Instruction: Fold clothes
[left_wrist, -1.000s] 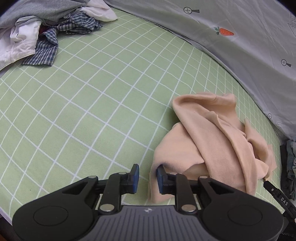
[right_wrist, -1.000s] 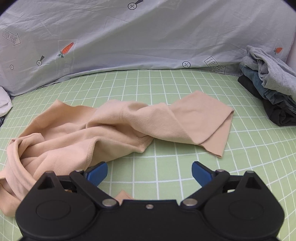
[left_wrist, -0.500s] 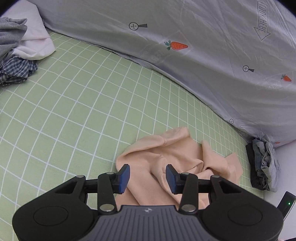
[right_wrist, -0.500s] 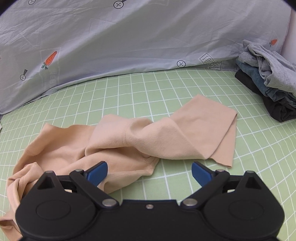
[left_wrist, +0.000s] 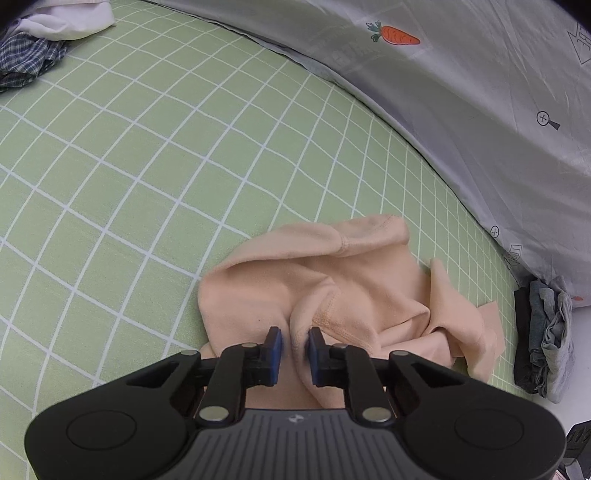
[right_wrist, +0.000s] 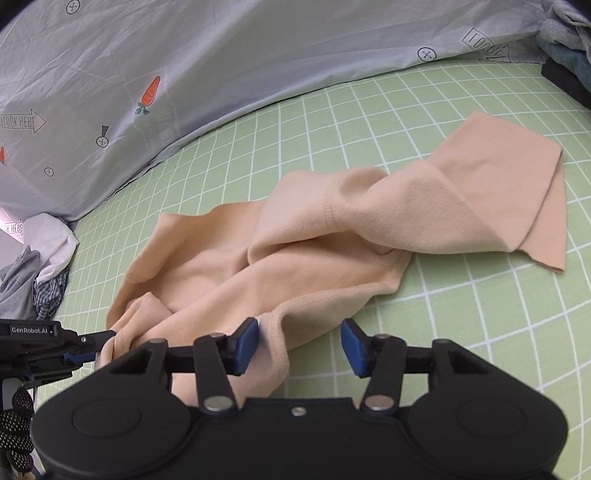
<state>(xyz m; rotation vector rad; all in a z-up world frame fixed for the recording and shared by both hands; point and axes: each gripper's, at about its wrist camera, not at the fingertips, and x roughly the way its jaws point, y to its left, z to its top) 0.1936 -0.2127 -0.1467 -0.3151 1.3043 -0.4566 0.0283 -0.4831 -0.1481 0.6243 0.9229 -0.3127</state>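
Note:
A crumpled peach garment (left_wrist: 354, 291) lies on the green checked bed sheet (left_wrist: 147, 166). My left gripper (left_wrist: 295, 349) is shut on a fold at the garment's near edge; the blue pads press the cloth between them. It also shows at the left in the right wrist view (right_wrist: 94, 345), holding the garment's left end. In that view the peach garment (right_wrist: 369, 229) spreads across the sheet with a hemmed edge near me. My right gripper (right_wrist: 300, 345) is open, its jaws wide apart, with the hemmed edge lying between them.
A grey printed sheet (left_wrist: 461, 81) rises along the far side. A pile of mixed clothes (left_wrist: 33, 55) lies at the far left, also seen in the right wrist view (right_wrist: 40, 273). A stack of dark and grey folded clothes (left_wrist: 543, 332) sits at the right.
My left gripper has closed on the garment's fold and moved in closer. My right gripper has come forward over the hem and its jaws have narrowed somewhat.

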